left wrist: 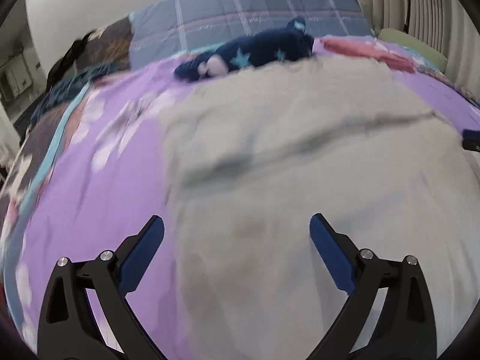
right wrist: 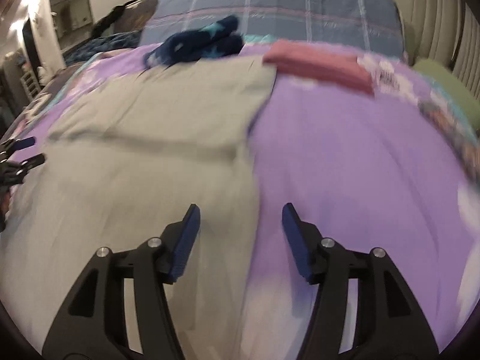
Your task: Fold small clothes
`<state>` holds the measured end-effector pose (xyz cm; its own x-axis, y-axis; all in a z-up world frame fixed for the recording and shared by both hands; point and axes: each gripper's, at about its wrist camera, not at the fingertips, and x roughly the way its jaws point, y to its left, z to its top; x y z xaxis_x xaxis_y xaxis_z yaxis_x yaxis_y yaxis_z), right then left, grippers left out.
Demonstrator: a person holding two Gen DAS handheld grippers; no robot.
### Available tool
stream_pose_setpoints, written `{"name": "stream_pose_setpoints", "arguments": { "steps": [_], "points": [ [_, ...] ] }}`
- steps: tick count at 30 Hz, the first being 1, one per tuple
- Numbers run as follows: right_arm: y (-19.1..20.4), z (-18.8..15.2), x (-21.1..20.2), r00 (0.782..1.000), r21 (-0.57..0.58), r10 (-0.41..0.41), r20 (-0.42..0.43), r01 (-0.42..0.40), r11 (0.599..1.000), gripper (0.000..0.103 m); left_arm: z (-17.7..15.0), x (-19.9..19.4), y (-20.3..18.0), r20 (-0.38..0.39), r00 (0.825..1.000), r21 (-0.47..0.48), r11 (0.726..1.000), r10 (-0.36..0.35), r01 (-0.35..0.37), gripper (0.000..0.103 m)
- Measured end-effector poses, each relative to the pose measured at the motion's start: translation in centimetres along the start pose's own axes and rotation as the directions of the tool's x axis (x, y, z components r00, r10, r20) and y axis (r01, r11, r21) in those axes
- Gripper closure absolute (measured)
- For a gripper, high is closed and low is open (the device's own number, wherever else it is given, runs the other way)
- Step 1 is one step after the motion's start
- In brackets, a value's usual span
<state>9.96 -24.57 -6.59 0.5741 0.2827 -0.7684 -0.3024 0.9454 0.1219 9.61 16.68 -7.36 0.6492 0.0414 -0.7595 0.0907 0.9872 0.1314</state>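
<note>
A pale grey garment (left wrist: 300, 150) (right wrist: 150, 150) lies spread flat on the purple bed cover (left wrist: 120, 165) (right wrist: 360, 150), with a fold line across its middle. My left gripper (left wrist: 235, 219) hovers over the garment's near left edge, its jaws wide apart and nothing between the pads. My right gripper (right wrist: 240, 208) hovers over the near right edge, open and empty, one finger above the cloth and one above the cover. The right wrist view catches the left gripper (right wrist: 28, 151) at its left border. Both views are motion-blurred.
A navy garment with light blue stars (left wrist: 255, 51) (right wrist: 198, 45) lies crumpled beyond the grey one. A folded pink garment (left wrist: 369, 51) (right wrist: 318, 66) rests at the back right. A plaid blue-grey pillow (left wrist: 240, 9) (right wrist: 300, 9) and a green cushion (right wrist: 444, 81) bound the far end.
</note>
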Motion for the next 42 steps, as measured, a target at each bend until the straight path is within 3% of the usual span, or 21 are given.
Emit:
{"name": "stream_pose_setpoints", "arguments": {
  "steps": [5, 8, 13, 18, 23, 25, 27, 30, 35, 38, 40, 41, 42],
  "points": [
    [-0.2, -6.1, -3.8, 0.990, 0.124, 0.139, -0.021, -0.135, 0.983, 0.049, -6.5, -3.2, 1.8, -0.056, 0.990, -0.114, 0.986, -0.127, 0.120, 0.005],
    [0.3, -8.3, -5.7, 0.986, 0.138, 0.162, -0.033, -0.156, 0.978, 0.056, -9.4, -4.8, 1.8, -0.024, 0.980, -0.155, 0.969, -0.200, 0.194, 0.005],
    [0.1, -11.3, -8.3, 0.972, 0.238, 0.230, -0.056, -0.211, 0.948, 0.058, -13.1, -7.9, 1.5, 0.018, 0.943, -0.174, 0.928, -0.332, 0.330, 0.005],
    [-0.1, -14.1, -10.6, 0.960, 0.289, 0.269, -0.073, -0.237, 0.927, 0.060, -16.6, -10.9, 0.9, 0.018, 0.910, -0.165, 0.896, -0.414, 0.411, 0.005],
    [-0.2, -14.5, -10.2, 0.944, 0.326, 0.323, -0.072, -0.284, 0.902, 0.057, -17.0, -11.1, 0.7, 0.032, 0.891, -0.160, 0.877, -0.454, 0.453, 0.009],
    [-0.4, -14.1, -10.0, 0.939, 0.348, 0.337, -0.074, -0.293, 0.891, 0.056, -16.5, -10.7, 0.5, 0.031, 0.894, -0.163, 0.881, -0.446, 0.445, 0.012],
    [-0.5, -14.2, -10.4, 0.938, 0.345, 0.336, -0.083, -0.290, 0.893, 0.058, -16.5, -11.1, 0.4, 0.015, 0.901, -0.151, 0.890, -0.433, 0.430, 0.022],
    [-0.7, -14.9, -10.9, 0.935, 0.334, 0.344, -0.081, -0.300, 0.894, 0.058, -17.0, -11.8, 0.7, 0.002, 0.888, -0.135, 0.880, -0.460, 0.456, 0.029],
    [-0.4, -13.4, -8.8, 0.914, 0.330, 0.402, -0.047, -0.366, 0.870, 0.050, -15.8, -10.3, 0.7, 0.034, 0.875, -0.139, 0.865, -0.483, 0.483, 0.031],
    [0.1, -12.0, -7.4, 0.904, 0.327, 0.426, -0.040, -0.391, 0.860, 0.050, -14.6, -9.5, -0.5, 0.041, 0.873, -0.099, 0.868, -0.485, 0.487, 0.032],
    [0.2, -11.7, -7.2, 0.906, 0.336, 0.420, -0.053, -0.380, 0.862, 0.065, -14.2, -9.6, -0.9, 0.044, 0.880, -0.094, 0.875, -0.472, 0.474, 0.052],
    [0.2, -11.8, -7.4, 0.903, 0.344, 0.426, -0.057, -0.382, 0.858, 0.082, -14.3, -9.8, -0.9, 0.045, 0.889, -0.093, 0.884, -0.456, 0.458, 0.081],
    [0.1, -12.1, -7.6, 0.897, 0.355, 0.438, -0.053, -0.393, 0.848, 0.096, -14.5, -10.0, -0.8, 0.050, 0.891, -0.114, 0.884, -0.452, 0.454, 0.099]
  ]
}}
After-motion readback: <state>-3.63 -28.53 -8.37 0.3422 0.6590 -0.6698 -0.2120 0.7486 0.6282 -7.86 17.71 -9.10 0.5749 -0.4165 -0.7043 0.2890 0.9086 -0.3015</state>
